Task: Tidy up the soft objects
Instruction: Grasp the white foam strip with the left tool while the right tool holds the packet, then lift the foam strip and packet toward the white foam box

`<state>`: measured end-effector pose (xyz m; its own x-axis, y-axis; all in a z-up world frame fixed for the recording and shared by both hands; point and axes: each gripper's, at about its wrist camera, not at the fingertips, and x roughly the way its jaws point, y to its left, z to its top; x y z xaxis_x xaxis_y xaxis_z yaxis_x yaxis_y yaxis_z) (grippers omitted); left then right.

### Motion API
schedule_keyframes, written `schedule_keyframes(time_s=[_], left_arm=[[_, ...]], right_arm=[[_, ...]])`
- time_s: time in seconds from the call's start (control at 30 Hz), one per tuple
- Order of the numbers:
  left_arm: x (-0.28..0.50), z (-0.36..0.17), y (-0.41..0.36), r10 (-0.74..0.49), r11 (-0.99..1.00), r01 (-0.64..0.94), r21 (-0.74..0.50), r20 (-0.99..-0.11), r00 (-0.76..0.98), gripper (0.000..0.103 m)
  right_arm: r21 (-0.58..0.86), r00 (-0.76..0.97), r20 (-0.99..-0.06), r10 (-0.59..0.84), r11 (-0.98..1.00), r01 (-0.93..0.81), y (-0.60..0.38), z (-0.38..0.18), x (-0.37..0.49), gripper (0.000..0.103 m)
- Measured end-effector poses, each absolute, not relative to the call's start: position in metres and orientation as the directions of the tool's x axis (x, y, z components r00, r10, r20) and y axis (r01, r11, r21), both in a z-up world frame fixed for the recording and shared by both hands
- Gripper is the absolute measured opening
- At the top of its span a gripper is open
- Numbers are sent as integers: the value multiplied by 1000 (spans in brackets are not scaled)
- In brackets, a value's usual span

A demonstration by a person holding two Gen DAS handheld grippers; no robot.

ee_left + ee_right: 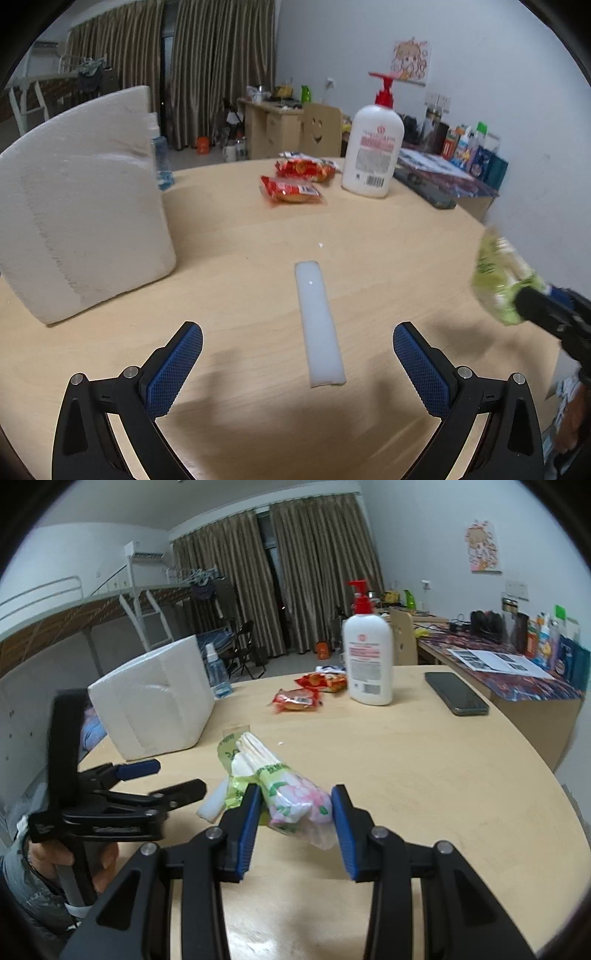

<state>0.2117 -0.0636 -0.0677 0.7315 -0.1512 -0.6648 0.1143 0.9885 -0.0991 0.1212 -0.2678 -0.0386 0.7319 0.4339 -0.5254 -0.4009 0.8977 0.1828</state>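
A crinkled green and pink floral tissue pack (pixel 291 794), soft and glossy in its plastic wrap, is held above the pale wooden table (pixel 424 775) by the right gripper (pixel 295 827), its ribbed blue pads pressed against the pack's sides. The left gripper (pixel 297 369) is seen spread wide and holding nothing, over a smooth white foam strip (pixel 319 325) lying near the table's near edge. A rough white foam block (pixel 81 221) stands toward the left edge. Two shiny red snack packets (pixel 291 190) lie near the far edge beside a white pump bottle (pixel 371 155).

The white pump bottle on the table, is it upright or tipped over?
Upright. The pump bottle stands on its base on the table, red pump on top.
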Motion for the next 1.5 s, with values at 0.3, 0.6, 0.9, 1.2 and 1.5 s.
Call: schedule_keyframes(time_s=[0.3,0.6,0.9,1.2,1.5], left_arm=[[223,-77,-83,-118,992,108,-60,-703,701,90],[239,-92,-88,-81,996,83,-36,-773,630,71],[241,-92,-95,-51,997,78,-3,-776,628,43],[241,-91,-99,-57,995,102,10,-768,638,19],[230,-82,-102,-78,992,127,11,-732,677,17]], right_arm=[[206,727,-516,454,889,-409,-283,-42,118,44],[213,727,-507,463,885,-414,-292,-43,112,44],[216,728,-503,467,883,-417,-292,-43,111,44],[211,735,-503,454,889,-406,-295,-42,109,44],[215,742,-508,437,899,-382,-299,-42,103,44]])
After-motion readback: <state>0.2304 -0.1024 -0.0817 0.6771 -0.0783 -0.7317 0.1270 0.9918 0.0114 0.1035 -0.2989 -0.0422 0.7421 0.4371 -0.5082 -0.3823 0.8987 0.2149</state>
